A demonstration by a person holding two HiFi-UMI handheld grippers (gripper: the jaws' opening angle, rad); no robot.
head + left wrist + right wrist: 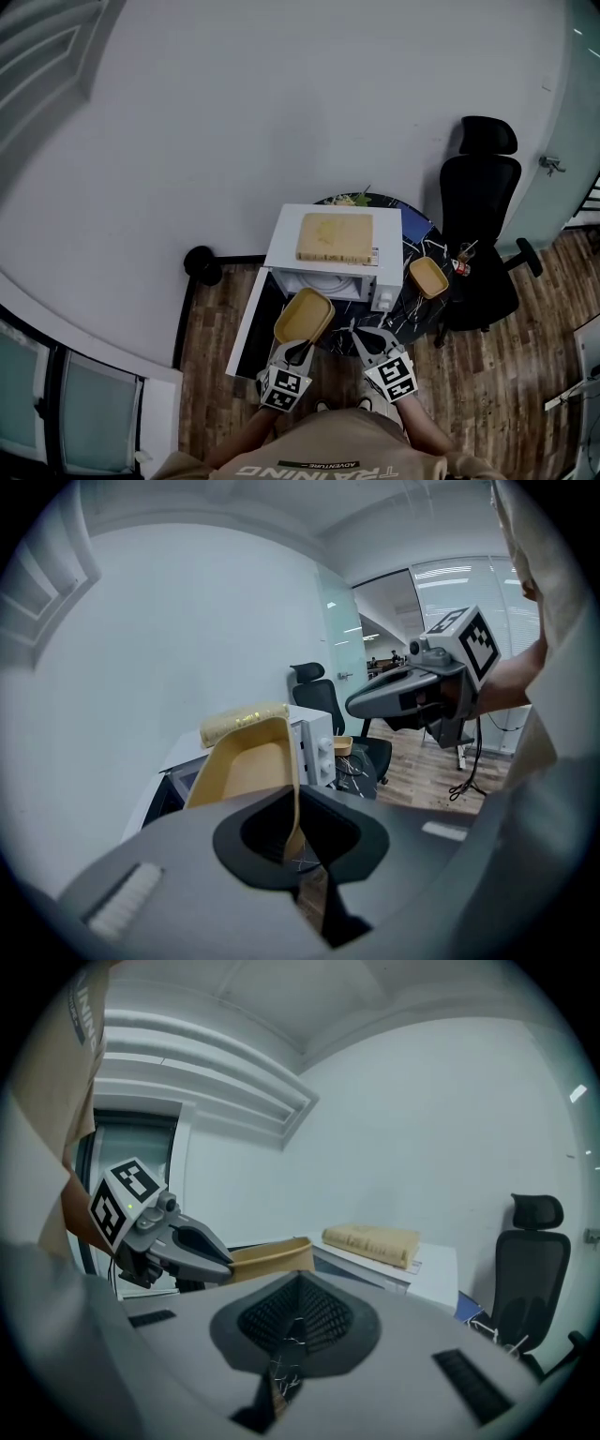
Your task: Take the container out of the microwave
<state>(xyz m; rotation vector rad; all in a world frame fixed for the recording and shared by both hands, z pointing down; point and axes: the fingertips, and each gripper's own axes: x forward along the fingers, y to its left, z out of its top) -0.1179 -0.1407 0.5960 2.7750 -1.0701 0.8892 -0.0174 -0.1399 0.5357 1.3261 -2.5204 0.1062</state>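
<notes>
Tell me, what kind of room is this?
Probably an office, maybe its break corner: a white microwave, a black office chair nearby, and glass partition walls with ceiling lights behind them.

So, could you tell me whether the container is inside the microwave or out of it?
Out. The left gripper holds the container by its rim, in front of the microwave, whose door hangs open.

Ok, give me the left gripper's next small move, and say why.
Probably swing right and set the container on the table. The left gripper is shut on its rim; it hangs tilted, already outside the open microwave, and bare tabletop shows just right of it.
</notes>
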